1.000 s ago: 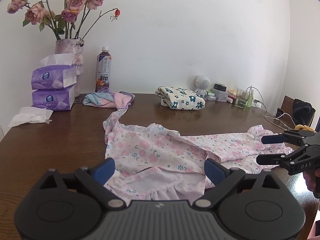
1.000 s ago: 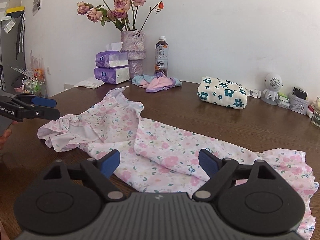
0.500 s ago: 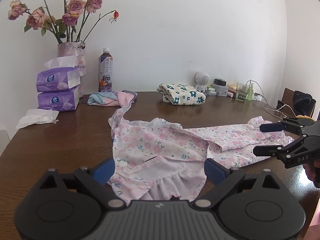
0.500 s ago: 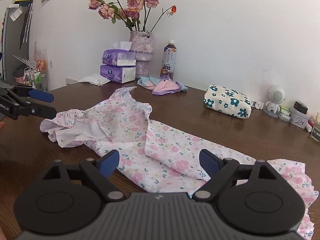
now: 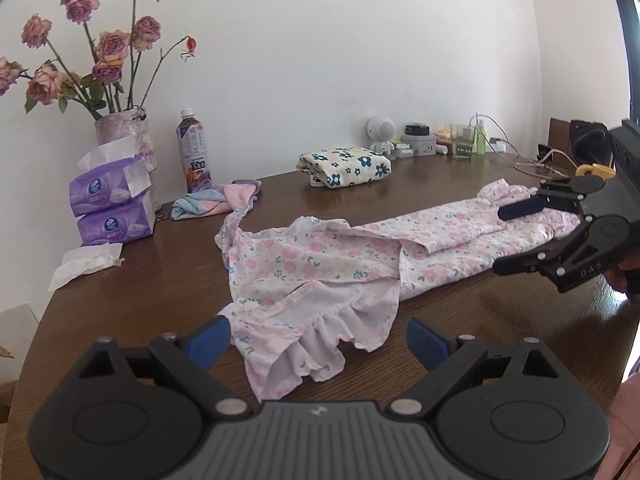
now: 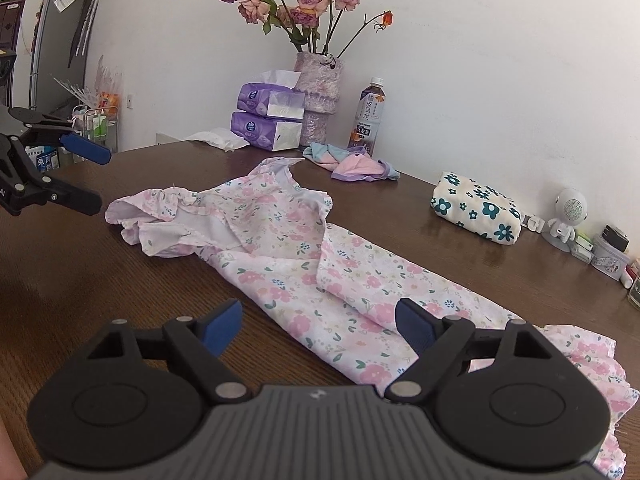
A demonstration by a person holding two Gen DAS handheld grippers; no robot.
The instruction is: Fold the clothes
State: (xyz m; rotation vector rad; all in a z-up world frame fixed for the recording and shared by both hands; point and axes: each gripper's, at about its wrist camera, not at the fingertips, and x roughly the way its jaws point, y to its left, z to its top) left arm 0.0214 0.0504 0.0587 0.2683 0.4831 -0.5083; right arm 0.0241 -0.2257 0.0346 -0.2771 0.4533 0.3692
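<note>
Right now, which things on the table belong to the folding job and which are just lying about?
Job: pink dress; folded floral cloth; pastel cloth; left tongs; right tongs.

Lying about: vase; tissue packs; loose tissue; bottle; white figurine.

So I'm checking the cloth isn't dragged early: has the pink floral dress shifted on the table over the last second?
No. The pink floral dress keeps its folds and lies as before below the crumpled pastel cloth; only the cameras moved.
</note>
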